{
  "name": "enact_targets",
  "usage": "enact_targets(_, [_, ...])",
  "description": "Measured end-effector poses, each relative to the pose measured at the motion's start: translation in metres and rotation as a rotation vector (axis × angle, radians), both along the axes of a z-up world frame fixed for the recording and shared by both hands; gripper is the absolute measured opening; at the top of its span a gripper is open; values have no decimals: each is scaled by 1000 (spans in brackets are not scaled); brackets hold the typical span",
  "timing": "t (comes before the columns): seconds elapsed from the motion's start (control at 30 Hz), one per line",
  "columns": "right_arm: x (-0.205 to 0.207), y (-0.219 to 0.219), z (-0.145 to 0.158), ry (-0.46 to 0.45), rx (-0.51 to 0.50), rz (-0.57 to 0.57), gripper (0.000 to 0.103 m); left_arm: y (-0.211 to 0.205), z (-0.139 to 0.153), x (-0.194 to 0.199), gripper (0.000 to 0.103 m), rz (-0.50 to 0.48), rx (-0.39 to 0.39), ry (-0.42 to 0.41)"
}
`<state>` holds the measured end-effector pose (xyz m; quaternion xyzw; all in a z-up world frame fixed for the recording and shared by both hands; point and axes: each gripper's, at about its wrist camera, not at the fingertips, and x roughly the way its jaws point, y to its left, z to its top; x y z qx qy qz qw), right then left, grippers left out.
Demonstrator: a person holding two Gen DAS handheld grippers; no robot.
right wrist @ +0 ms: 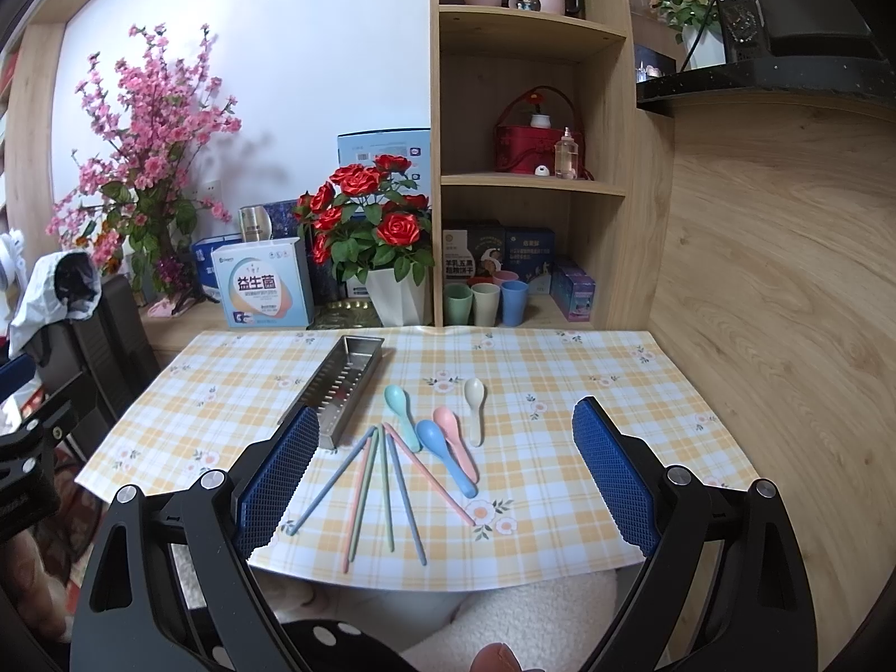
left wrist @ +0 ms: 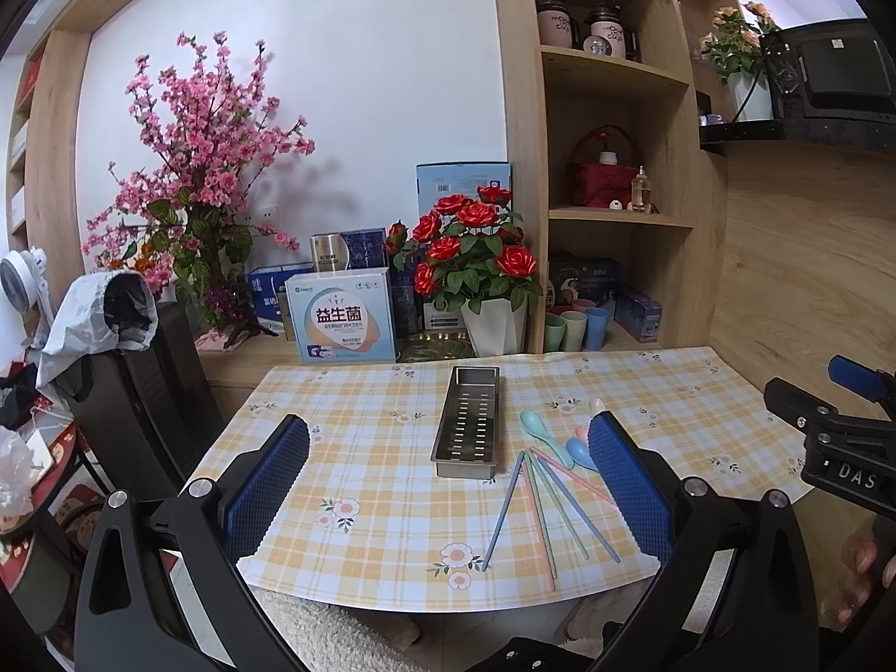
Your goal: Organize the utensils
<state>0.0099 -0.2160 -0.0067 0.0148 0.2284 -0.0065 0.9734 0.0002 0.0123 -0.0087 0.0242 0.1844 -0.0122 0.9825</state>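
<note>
Left gripper: fingers spread wide and empty, at the bottom of the left wrist view, held above the near edge of the cloth.
Right gripper: fingers likewise wide apart, nothing between them, low in the right wrist view; its black body also shows at the right edge of the left wrist view.
Cloth: yellow plaid with small flowers, covering the table across the middle of both views.
Tray: long steel tray with slots in its floor, lying on the cloth left of centre in the right wrist view, one end partly behind the left blue pad; nothing seen in it.
Chopsticks: pastel sticks, blue, pink and green, fanned out on the cloth just below and right of the tray, tips meeting near its near end, spreading toward the bottom of the frame.
Teal spoon: just right of the fan's top.
Blue spoon: lower, beside a pink spoon, the two touching or overlapping.
White spoon: furthest right, near the pink one.
Roses: red, in a white pot behind the cloth, centre of frame.
Cups: pastel, on the lowest shelf right of the pot.
Blossoms: pink branch at upper left.
Box: white, left of the pot.
</note>
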Motion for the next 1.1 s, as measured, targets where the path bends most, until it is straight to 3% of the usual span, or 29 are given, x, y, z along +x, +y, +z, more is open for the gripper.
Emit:
enact_targets(0.2, [4, -5, 4, 11, 11, 10, 89, 6, 6, 12, 98, -33, -14, 21])
enact_targets(0.37, [27, -9, 6, 19, -4, 35, 89, 17, 16, 31, 98, -110, -67, -36])
enact_targets(0.57, [83, -20, -5, 22, 56, 54, 89, 35, 11, 82, 98, -59, -92, -9])
enact_targets(0.8, [153, -14, -50, 95, 107, 80, 89, 48, -29, 141, 97, -40, -111, 76])
enact_targets(0.93, [180, -8, -78, 177, 89, 67, 89, 43, -63, 162, 96, -103, -91, 124])
enact_targets(1.1, [195, -13, -124, 283, 138, 57, 89, 26, -107, 182, 92, -159, -51, 215])
